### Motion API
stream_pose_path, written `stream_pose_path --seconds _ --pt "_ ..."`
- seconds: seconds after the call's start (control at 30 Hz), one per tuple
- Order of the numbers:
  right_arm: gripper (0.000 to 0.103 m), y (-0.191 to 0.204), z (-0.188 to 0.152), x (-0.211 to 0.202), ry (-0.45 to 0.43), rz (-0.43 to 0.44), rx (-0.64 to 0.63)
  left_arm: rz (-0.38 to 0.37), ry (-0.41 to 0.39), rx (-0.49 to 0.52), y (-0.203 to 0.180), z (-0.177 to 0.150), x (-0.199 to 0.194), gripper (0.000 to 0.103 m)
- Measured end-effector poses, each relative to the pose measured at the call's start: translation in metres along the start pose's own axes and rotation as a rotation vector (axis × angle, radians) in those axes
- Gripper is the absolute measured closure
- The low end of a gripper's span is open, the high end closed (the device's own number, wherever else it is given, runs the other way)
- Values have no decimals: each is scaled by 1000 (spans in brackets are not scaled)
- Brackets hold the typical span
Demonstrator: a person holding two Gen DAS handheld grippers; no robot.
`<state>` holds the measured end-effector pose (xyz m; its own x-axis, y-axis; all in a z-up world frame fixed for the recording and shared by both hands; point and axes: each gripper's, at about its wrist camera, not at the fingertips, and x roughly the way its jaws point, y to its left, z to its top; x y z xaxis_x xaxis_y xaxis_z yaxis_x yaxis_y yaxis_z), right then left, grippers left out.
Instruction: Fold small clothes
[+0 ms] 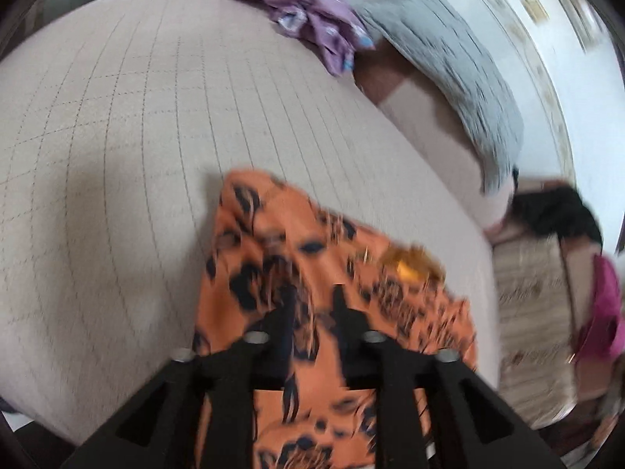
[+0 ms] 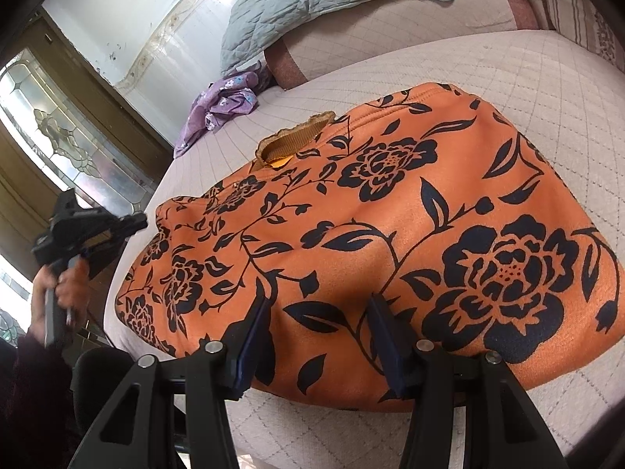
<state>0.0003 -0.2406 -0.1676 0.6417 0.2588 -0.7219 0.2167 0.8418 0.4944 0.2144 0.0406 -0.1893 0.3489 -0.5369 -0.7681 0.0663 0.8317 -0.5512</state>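
— Which step am I on?

— An early one, I judge. The orange floral top [image 2: 390, 215] lies spread flat in the middle of the bed [image 2: 527, 90], its hem along the near edge, and I see no fold across it yet. My right gripper [image 2: 318, 301] hangs over that hem with its jaws about half apart; the cloth is under them, not pinched.

— And the left?

— My left gripper [image 1: 315, 297] is only narrowly parted and holds nothing. It is in the air off the bed's left edge, clear of the top.

— Which way does the top point?

— The mustard collar [image 2: 297, 136] faces the far edge, toward the crumpled purple garment [image 2: 222, 105]. Its long axis looks to run side to side, along the near edge.

— Next move?

— I think both grippers need to pinch the hem, one near each corner, then carry it up toward the collar.
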Motion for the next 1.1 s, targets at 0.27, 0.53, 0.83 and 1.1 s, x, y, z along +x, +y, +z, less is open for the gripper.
stream_pose_path --seconds 0.27,0.53,0.83,1.1 --pt "47 3 -3 0 -4 -11 -15 336 -14 252 -3 -52 0 88" --pt "47 4 -2 1 -6 -17 -18 430 -65 343 -24 -70 -13 88" --pt "47 4 -4 0 -10 -23 -26 497 -180 441 -59 -81 -26 88" --pt "47 4 -3 0 -10 -23 -25 531 -187 483 -70 -90 -10 88"
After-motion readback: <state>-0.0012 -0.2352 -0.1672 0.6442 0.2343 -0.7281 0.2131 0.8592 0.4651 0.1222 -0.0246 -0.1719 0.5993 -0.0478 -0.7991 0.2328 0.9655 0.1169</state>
